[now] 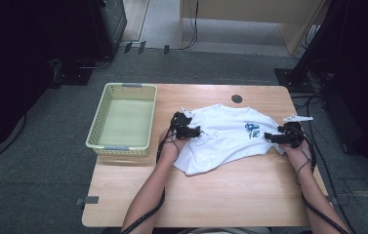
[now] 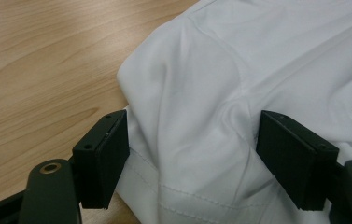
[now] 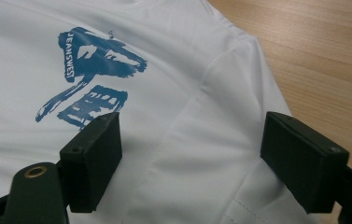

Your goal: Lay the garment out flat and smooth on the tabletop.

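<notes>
Shirt [image 1: 225,139] hem under left tongs [image 1: 196,132]

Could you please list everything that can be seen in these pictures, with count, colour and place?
white cotton T-shirt with a blue print: one, white, spread crumpled on the table's middle, between the two tools.
pale green plastic lattice basket: one, pale green, on the table's far left corner, nothing in it.
light wooden table: one, light wood, with a dark round cable hole near its far edge.
grey carpet floor: grey, around the table, with black cables lying on it.
left tool: one, black, jaws open over a hemmed part of the T-shirt at its left side.
right tool: one, black, jaws open over the sleeve beside the print.
forearms: two, coming in from the bottom edge.
</notes>
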Action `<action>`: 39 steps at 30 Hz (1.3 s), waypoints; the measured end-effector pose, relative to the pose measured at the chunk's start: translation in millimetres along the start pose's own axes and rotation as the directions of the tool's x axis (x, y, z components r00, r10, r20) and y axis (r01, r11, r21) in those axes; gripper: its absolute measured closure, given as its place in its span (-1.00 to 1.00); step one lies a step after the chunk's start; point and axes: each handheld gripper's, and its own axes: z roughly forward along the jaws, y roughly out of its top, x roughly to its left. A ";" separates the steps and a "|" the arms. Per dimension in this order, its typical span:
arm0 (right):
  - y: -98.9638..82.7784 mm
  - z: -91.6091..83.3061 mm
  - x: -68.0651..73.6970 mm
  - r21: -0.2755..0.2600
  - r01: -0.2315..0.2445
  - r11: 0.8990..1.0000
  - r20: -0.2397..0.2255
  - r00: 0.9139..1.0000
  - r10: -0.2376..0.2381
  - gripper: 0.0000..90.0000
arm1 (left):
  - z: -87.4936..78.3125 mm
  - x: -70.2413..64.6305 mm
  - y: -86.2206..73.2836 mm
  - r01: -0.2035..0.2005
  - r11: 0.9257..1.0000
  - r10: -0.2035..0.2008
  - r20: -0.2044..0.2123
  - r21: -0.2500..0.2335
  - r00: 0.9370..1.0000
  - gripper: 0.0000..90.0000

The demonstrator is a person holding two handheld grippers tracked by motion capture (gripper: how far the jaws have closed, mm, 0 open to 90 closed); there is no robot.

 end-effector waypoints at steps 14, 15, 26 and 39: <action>9.4 8.5 -13.9 -0.003 -0.006 1.000 0.052 0.999 0.006 -0.56 | -4.0 5.8 -4.6 0.008 1.000 -0.008 -0.007 -0.010 1.000 -0.42; 10.2 9.2 -15.0 -0.002 -0.004 1.000 0.059 0.998 0.004 -0.60 | -4.3 6.1 -4.8 0.008 1.000 -0.008 -0.007 -0.010 1.000 -0.42; 6.2 12.1 -11.5 -0.024 0.003 1.000 0.085 0.996 -0.001 -0.65 | -10.4 7.0 -10.2 0.015 1.000 -0.015 -0.018 -0.007 1.000 -0.43; -6.9 2.0 -2.4 -0.037 0.018 0.999 0.069 0.997 -0.016 -0.65 | -26.5 -1.0 -23.6 0.021 1.000 -0.021 -0.029 0.000 0.999 -0.43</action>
